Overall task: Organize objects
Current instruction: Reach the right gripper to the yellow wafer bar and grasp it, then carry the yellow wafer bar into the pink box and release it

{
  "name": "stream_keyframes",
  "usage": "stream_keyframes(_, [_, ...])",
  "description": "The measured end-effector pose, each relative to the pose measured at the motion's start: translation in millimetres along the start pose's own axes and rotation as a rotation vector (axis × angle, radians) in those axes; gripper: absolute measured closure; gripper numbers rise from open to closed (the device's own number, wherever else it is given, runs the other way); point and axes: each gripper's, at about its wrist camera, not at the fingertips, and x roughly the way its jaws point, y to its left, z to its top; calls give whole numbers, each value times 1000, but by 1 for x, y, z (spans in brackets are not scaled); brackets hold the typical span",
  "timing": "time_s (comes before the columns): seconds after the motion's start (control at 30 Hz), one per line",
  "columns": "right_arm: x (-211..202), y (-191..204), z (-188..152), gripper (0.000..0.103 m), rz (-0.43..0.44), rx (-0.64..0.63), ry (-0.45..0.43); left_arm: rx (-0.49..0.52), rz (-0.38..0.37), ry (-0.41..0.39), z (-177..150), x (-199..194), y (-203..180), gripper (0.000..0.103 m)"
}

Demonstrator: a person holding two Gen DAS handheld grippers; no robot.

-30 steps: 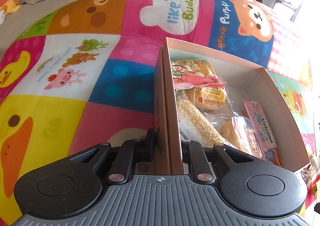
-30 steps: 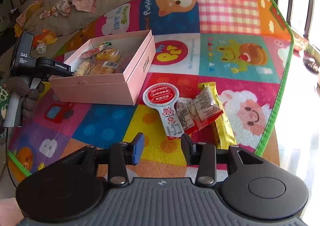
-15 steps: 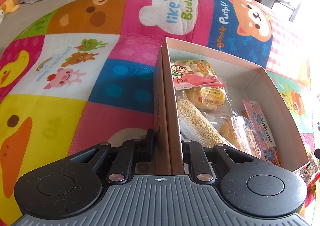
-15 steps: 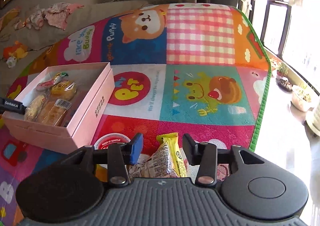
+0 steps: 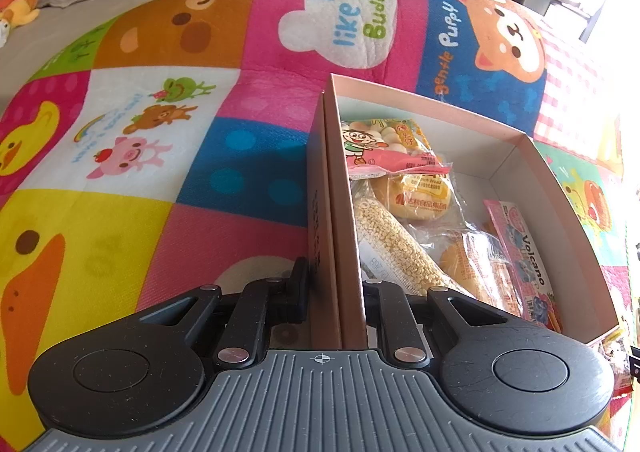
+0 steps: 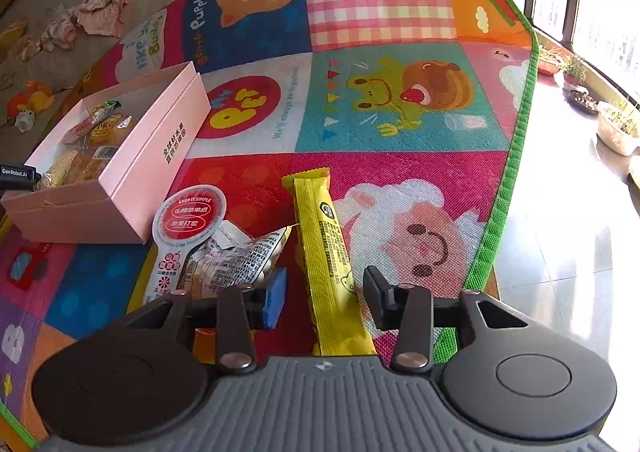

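1. A bright patchwork play mat (image 6: 384, 99) with cartoon animals covers the floor, sunlight pouring in from the windows on the right side, and a sofa strewn with clothes lies beyond it.
2. The right gripper (image 6: 325, 294) hangs low over the mat with its jaws apart, straddling a long yellow snack bar (image 6: 324, 252) that lies flat between the fingers; neither pad looks to be touching it.
3. The left gripper (image 5: 336, 292) is clamped on the near wall of the pink box (image 5: 516, 149), one finger outside and one inside, holding it steady.
4. Inside the box lie several wrapped snacks, among them a pink "Volcano" packet (image 5: 520, 252).
5. Just left of the yellow bar, a round red-labelled packet (image 6: 188, 219) and a clear crinkly bag (image 6: 236, 264) lie heaped beside the box's corner.
6. My read: the pick-up of the yellow bar is in hand. Next the jaws need to settle a little and close squarely across its width, then carry it to the box.
7. The bar's near end is hidden under the gripper body, and whether the fingertips reach the mat is hard to tell. The box's near corner is cut off behind the left gripper.
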Motion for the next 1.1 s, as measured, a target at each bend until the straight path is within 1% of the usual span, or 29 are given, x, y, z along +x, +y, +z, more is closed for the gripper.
stream_keyframes(0.07, [-3, -4, 0, 72, -35, 26, 11, -3, 0, 0, 0, 0, 0, 85])
stream_keyframes(0.1, [-6, -6, -1, 73, -61, 33, 17, -3, 0, -1, 0, 0, 1, 85])
stream_keyframes(0.2, [-11, -4, -9, 73, -95, 0, 26, -4, -1, -2, 0, 0, 1, 85])
stream_keyframes(0.3, [-17, -2, -13, 73, -78, -28, 22, -3, 0, -2, 0, 0, 1, 85])
stream_keyframes(0.33, [-19, -2, -12, 73, -80, -31, 10, -3, 1, -2, 0, 0, 1, 85])
stream_keyframes(0.4, [-17, 0, -8, 69, -106, -45, -19, -2, 1, -1, 0, 0, 1, 85])
stream_keyframes(0.5, [-6, 1, 5, 69, -102, -49, -39, 7, 6, 5, 0, 0, 0, 85])
stream_keyframes(0.63, [20, 5, 19, 68, -97, -59, -22, 19, 13, 13, 2, 1, -1, 85])
stream_keyframes(0.67, [22, 6, 20, 69, -94, -55, -29, 20, 11, 14, 2, 0, -1, 85])
stream_keyframes(0.73, [22, 10, 21, 71, -97, -70, -26, 18, 5, 17, 2, 1, 0, 85])
stream_keyframes(0.77, [21, 12, 20, 79, -102, -80, -22, 17, 4, 18, 3, 1, 0, 85])
stream_keyframes(0.87, [13, 20, 16, 79, -105, -112, -8, 19, 4, 17, 3, 1, -1, 85])
stream_keyframes(0.97, [-8, 28, 10, 80, -110, -143, -17, 22, 5, 18, 3, 1, -1, 85])
stream_keyframes(1.07, [-40, 36, 7, 81, -67, -161, -47, 28, 12, 23, 4, 1, -3, 86])
stream_keyframes(1.1, [-53, 39, 7, 81, -38, -162, -58, 30, 14, 25, 4, 1, -3, 86])
